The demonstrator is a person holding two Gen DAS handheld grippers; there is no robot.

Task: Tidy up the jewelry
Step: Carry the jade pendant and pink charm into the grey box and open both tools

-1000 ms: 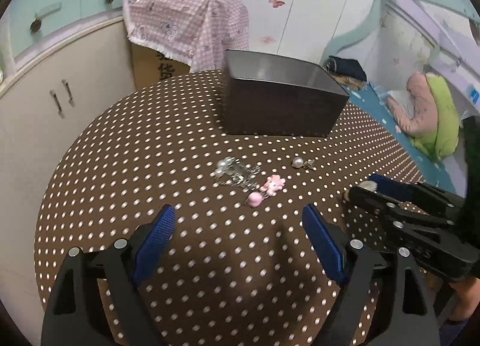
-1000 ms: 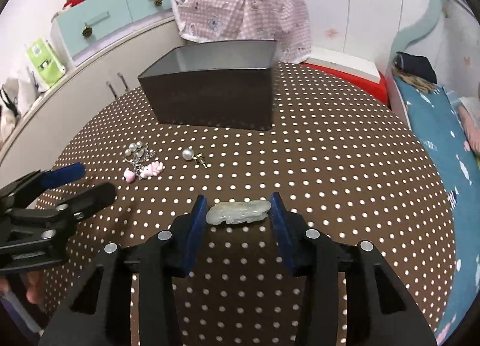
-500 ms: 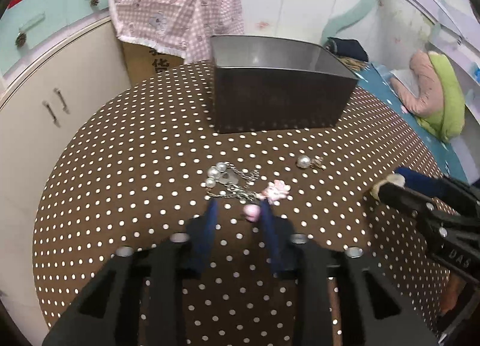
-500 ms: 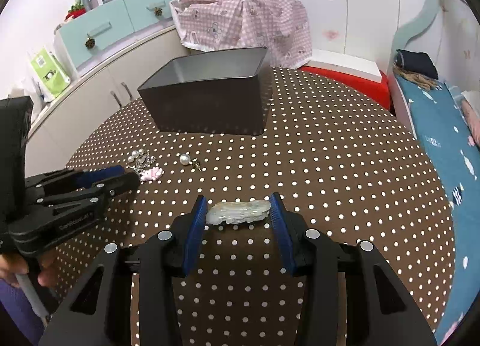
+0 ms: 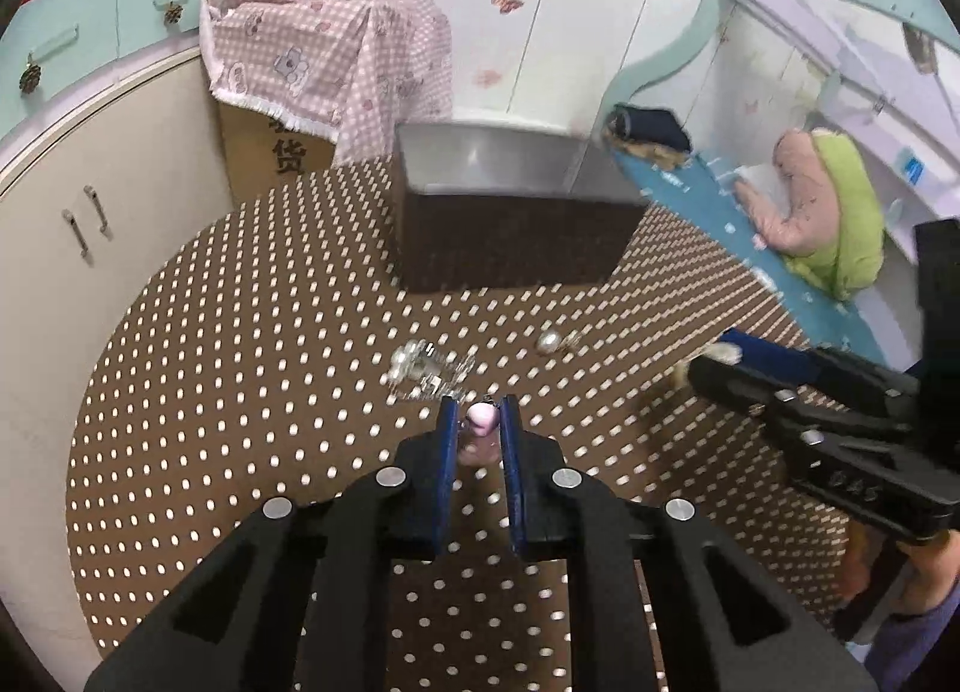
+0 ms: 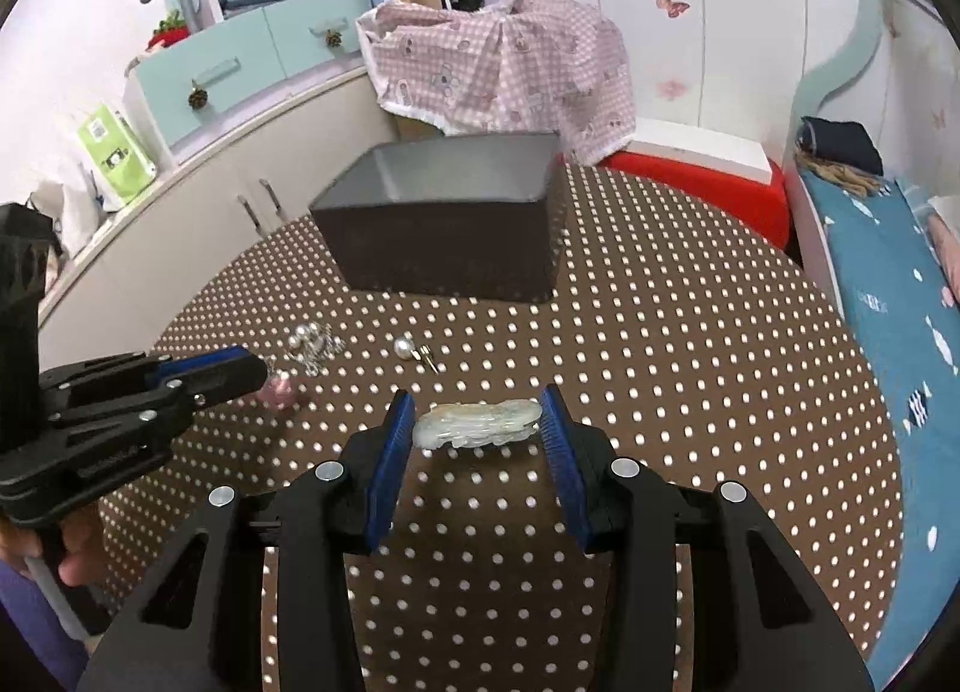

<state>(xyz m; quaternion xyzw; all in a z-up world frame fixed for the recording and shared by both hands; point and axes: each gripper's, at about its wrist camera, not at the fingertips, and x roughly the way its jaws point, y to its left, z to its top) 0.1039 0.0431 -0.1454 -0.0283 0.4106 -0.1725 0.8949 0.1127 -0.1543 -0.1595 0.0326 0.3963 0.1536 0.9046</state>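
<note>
My left gripper [image 5: 478, 410] has its blue pads pressing on a pink charm [image 5: 482, 419], with the jaws still closing a little; a fine chain trails from the charm's top. In the right wrist view the charm [image 6: 279, 389] hangs at that gripper's tip [image 6: 258, 374], just above the cloth. My right gripper [image 6: 477, 410] is shut on a pale green jade pendant [image 6: 477, 422], held crosswise between its pads. A pearl cluster on a chain [image 5: 420, 368] and a pearl stud earring [image 5: 549, 342] lie on the table. Behind them stands an open dark box [image 5: 510, 248].
The round table [image 5: 240, 392] wears a brown cloth with white dots. My right gripper [image 5: 714, 359] comes in from the right edge of the left wrist view. White cabinets [image 6: 198, 212] curve round the left; a bed [image 6: 870, 284] lies to the right.
My left gripper went from wide open to closed around the pink charm and has pulled it away from the pearl cluster. The right gripper kept the jade pendant and stayed put.
</note>
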